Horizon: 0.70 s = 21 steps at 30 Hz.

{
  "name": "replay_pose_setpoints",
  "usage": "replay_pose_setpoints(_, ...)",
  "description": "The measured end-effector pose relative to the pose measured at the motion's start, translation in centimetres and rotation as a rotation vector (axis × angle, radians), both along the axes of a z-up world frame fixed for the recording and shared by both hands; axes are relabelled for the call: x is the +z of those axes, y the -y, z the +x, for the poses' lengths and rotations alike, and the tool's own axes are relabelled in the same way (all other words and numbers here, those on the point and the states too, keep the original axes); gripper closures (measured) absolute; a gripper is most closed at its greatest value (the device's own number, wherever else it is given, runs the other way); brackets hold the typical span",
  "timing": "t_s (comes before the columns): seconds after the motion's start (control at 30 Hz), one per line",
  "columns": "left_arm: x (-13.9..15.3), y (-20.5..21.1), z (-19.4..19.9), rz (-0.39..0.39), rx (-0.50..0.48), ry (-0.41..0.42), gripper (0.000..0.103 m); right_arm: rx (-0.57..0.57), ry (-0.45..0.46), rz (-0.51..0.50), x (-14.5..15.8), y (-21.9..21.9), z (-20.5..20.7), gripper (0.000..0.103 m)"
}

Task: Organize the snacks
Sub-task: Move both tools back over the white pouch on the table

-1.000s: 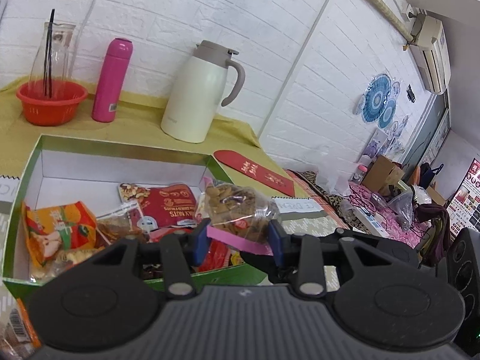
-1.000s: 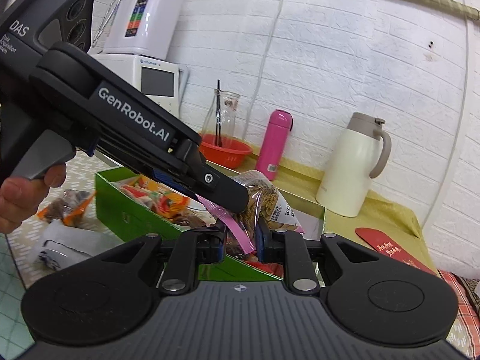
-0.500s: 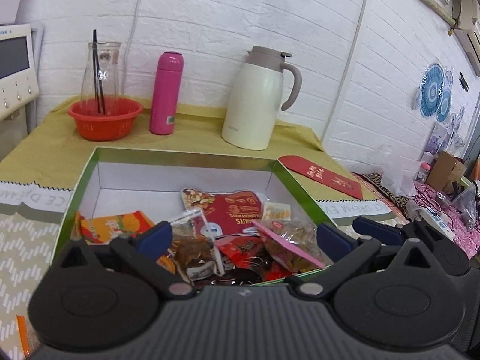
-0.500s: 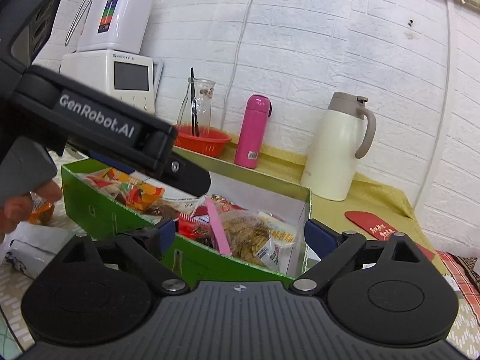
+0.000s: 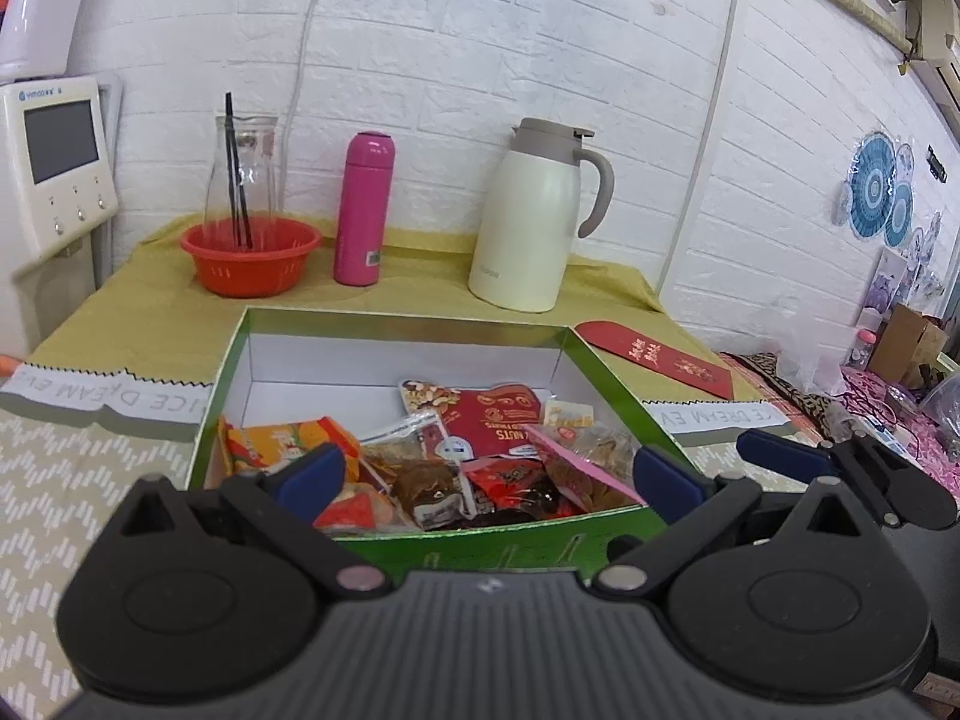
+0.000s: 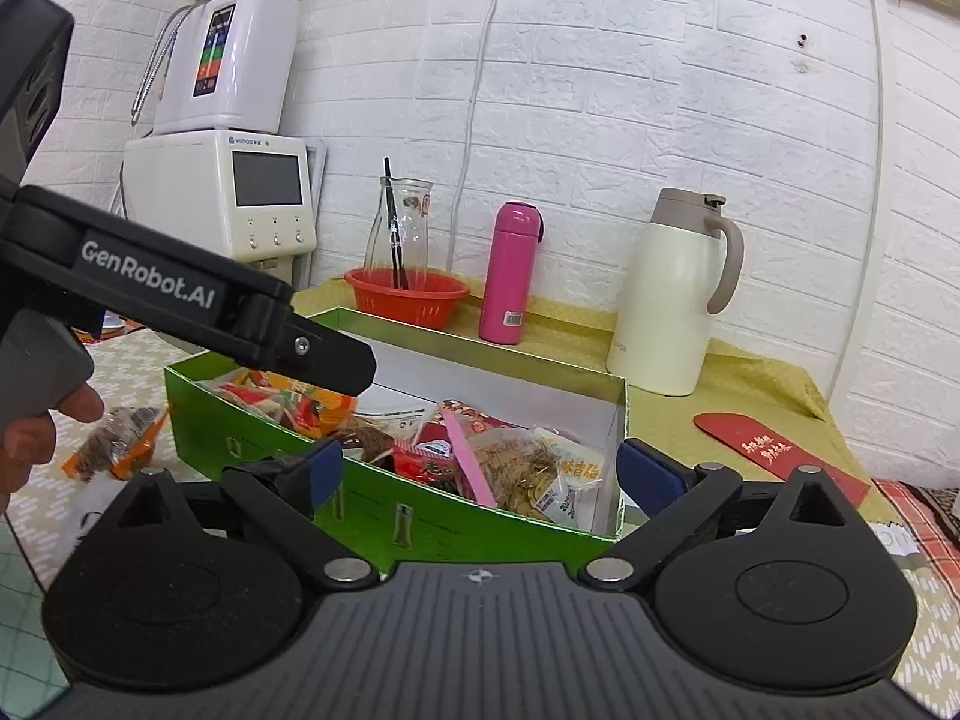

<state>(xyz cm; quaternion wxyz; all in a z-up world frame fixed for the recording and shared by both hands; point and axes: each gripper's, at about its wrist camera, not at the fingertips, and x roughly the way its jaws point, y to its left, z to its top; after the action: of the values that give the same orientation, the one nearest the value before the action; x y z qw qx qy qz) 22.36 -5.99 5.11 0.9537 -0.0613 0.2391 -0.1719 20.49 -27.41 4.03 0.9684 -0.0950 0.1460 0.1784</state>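
Observation:
An open green box holds several snack packets. Among them are an orange one, a red nuts packet and a clear bag of nuts with a pink header. That bag lies in the box's right near corner. My left gripper is open just before the box's near wall, with nothing between its pads. My right gripper is open too, at the green side wall. A finger of the left gripper reaches over the box. One loose packet lies outside on the table.
Behind the box stand a cream jug, a pink bottle and a red basket with a glass carafe. A red envelope lies to the right. White appliances stand at the left. A person's hand holds the left tool.
Both grippers were shut on the pink-header nut bag above the box; both have opened wide and the bag now lies inside. The left view has swung toward the box's left.

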Motion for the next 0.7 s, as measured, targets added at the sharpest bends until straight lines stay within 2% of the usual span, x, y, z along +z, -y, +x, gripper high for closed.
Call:
replay_pose_setpoints(0.2, 1.6, -2.0, -3.7, 0.008, 0.008, 0.041, 0.001, 0.039, -0.026, 0.016, 1.0, -0.7, -2.0, 0.000)
replay_pose_setpoints(0.4, 2.7, -6.0, -7.8, 0.005, 0.100, 0.032, 0.001, 0.116, -0.072, 0.028, 1.4, -1.8, -4.6, 0.000)
replay_pose_setpoints(0.57, 1.9, -9.3, -10.5, -0.046, 0.129, 0.011, 0.001, 0.226, -0.166, 0.023, 0.2, -3.6, -6.3, 0.000)
replay_pose_setpoints(0.7, 0.8, -11.1, -11.7, -0.028, 0.156, -0.021, 0.001, 0.290, -0.220, -0.017, -0.9, -5.6, -6.7, 0.000)
